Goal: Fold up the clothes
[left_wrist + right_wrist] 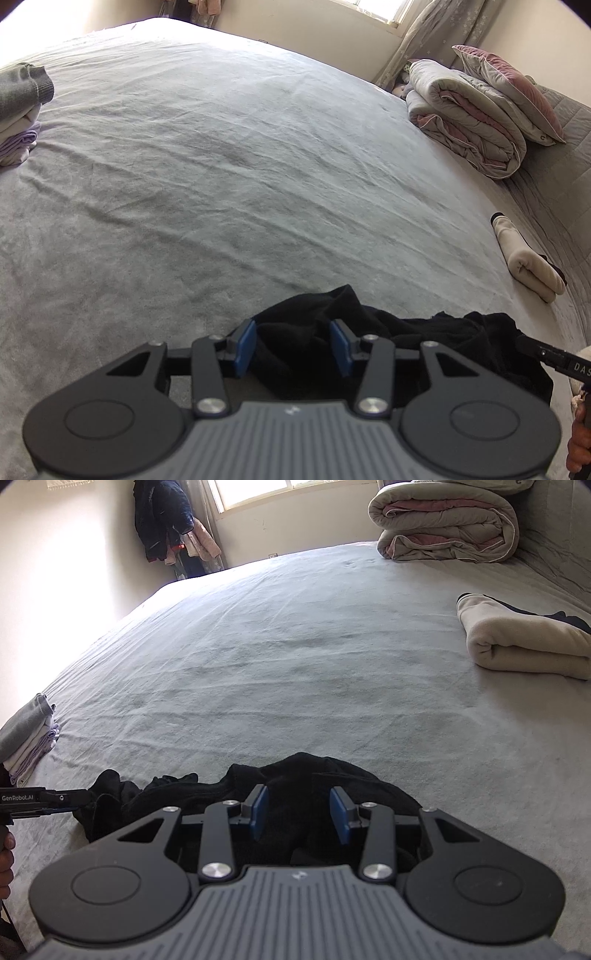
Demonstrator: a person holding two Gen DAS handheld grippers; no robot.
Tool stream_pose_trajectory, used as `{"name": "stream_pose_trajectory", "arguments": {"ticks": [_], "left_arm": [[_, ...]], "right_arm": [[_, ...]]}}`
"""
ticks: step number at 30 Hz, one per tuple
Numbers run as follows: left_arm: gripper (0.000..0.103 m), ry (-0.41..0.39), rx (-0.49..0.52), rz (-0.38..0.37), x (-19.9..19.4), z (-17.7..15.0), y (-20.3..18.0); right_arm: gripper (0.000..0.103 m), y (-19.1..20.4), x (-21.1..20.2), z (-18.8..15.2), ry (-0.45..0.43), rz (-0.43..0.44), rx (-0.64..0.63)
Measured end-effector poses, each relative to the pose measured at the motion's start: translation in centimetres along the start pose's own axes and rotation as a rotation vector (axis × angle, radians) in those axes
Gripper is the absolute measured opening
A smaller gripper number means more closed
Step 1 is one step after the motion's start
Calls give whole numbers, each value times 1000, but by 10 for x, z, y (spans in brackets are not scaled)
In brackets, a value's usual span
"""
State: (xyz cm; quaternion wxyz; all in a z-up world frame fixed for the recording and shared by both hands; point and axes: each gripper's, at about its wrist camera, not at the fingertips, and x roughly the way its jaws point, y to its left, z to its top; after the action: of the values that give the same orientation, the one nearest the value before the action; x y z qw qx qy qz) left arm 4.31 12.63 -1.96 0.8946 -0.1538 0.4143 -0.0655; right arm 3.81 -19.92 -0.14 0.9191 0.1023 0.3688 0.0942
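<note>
Nearest in the left wrist view, the left tongs (293, 345) are seen partly open, the blue pads (245, 347) standing apart with nothing pinched. A crumpled black garment (424, 343) is heaped on the bed just ahead; a fold of it rises in the gap between the pads, and neither pad is seen pressing on it. The bulk of the cloth spreads from 12 o'clock toward 3 o'clock of these tongs, where the tip of the right tongs (546, 356) is seen at the garment's edge.

In the right wrist view, the right tongs (301, 814) are likewise held partly open, with the blue pads (260, 812) either side of the garment's (303, 775) raised hump and no grip seen on it. From there the cloth trails toward 9 o'clock, where the left tongs (70, 799) reach its far end; whether cloth is touched there cannot be told. A person's hand (5, 864) is seen at the left edge.

Beyond the garment, the grey bed sheet (295, 657) lies wrinkled. At 10 o'clock a stack of folded clothes (29, 738) is set near the bed's edge. At 2 o'clock a rolled cream garment (524, 642) is laid. Farthest, a folded quilt (447, 524) is piled, and a pillow (513, 92) rests on it.
</note>
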Motion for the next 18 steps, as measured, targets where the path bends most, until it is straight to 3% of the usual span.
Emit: {"name": "stream_pose_trajectory", "arguments": {"ticks": [11, 18], "left_arm": [[45, -22, 15, -47, -12, 2, -7], [45, -14, 54, -10, -11, 4, -1]], "right_arm": [[42, -2, -4, 1, -15, -31, -14], [45, -3, -2, 5, -39, -49, -66]]}}
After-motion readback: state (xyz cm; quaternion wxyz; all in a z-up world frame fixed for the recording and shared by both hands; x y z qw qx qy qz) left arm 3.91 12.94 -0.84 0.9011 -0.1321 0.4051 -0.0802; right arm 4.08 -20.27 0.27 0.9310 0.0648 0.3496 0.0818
